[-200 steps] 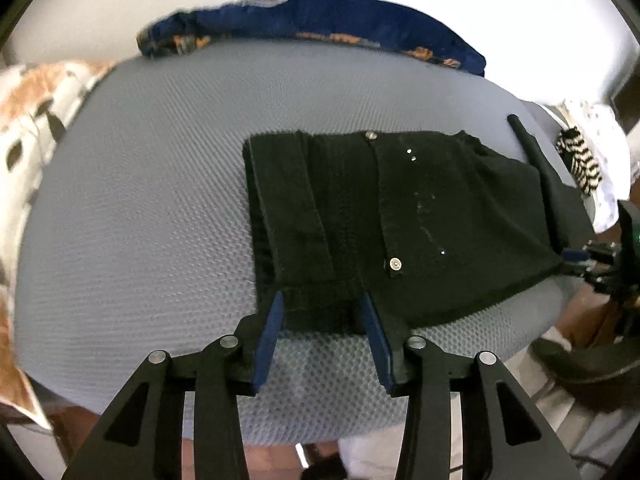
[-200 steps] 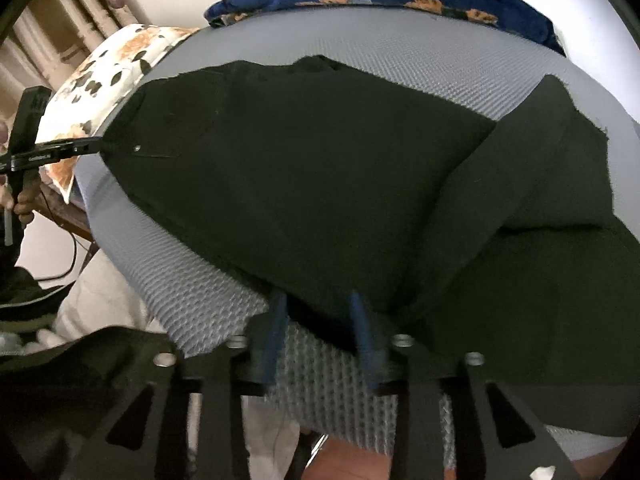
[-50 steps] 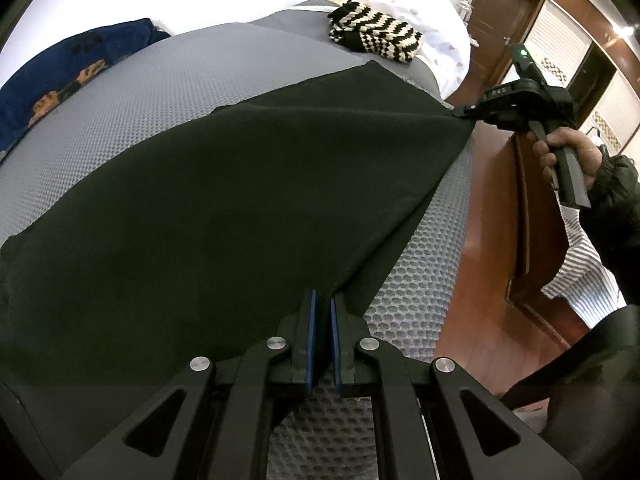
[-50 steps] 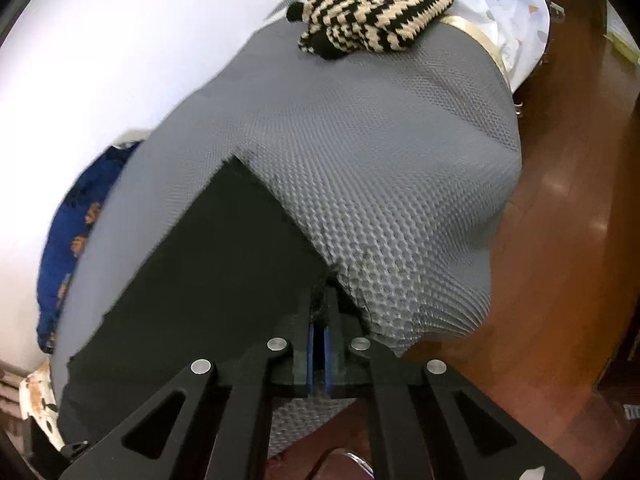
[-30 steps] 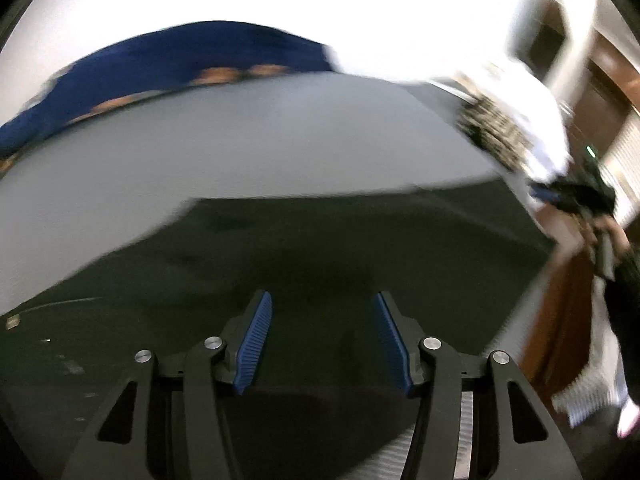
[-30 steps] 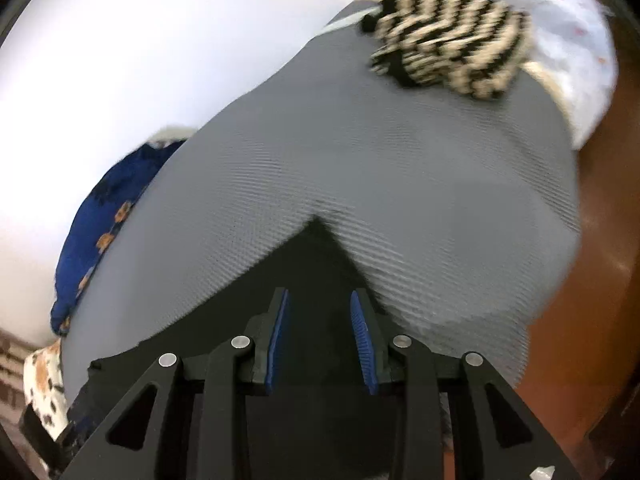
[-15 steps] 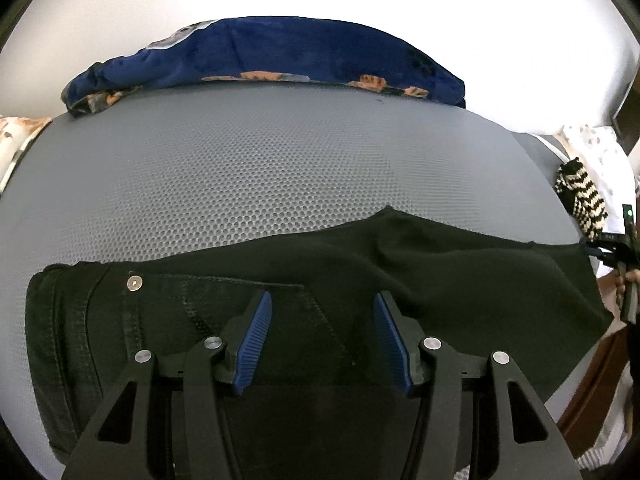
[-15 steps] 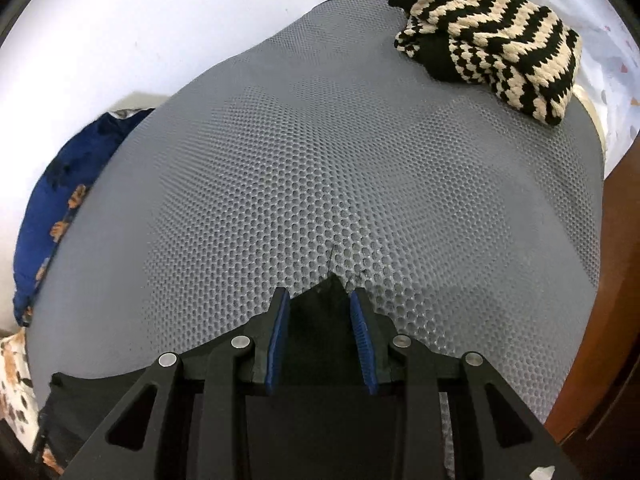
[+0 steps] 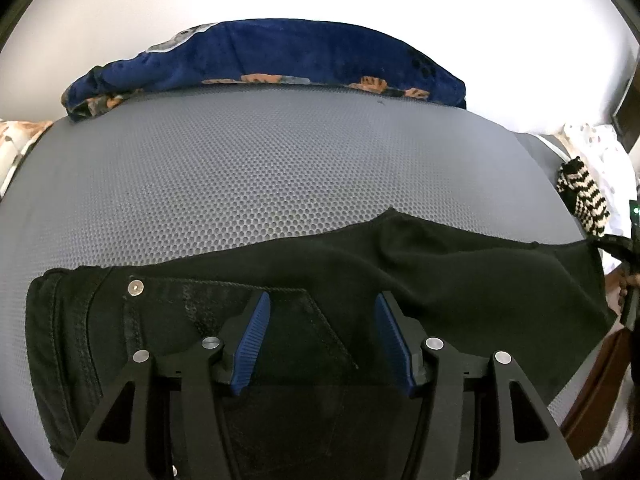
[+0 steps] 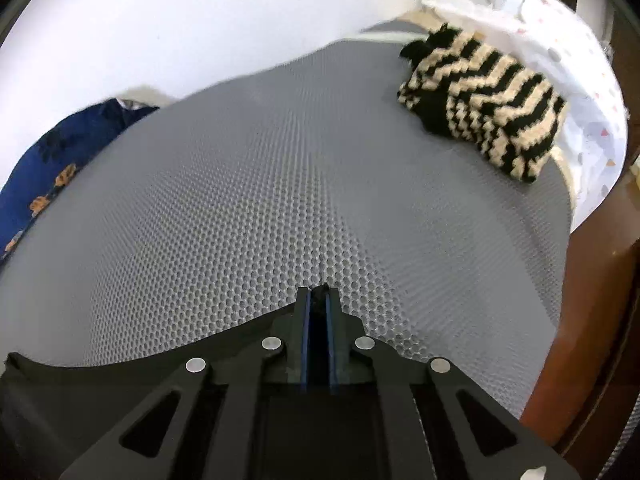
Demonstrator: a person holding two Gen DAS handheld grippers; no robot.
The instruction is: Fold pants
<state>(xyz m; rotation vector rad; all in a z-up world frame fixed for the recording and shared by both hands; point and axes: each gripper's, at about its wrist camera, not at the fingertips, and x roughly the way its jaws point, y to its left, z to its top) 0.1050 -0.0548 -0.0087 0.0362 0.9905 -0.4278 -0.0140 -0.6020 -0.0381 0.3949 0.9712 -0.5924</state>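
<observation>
The black denim pants (image 9: 400,280) lie spread along the near edge of a grey honeycomb-mesh mattress (image 9: 280,168), waistband and metal rivet (image 9: 135,288) to the left. The left hand-held gripper (image 9: 322,312) hovers over the back pocket, blue pads apart, gripping nothing. The right hand-held gripper (image 10: 319,300) is clamped together on a hem corner of the pants. A black-and-cream striped knit (image 10: 484,112) and a navy floral blanket (image 9: 280,56) rest at the mattress's far edges.
</observation>
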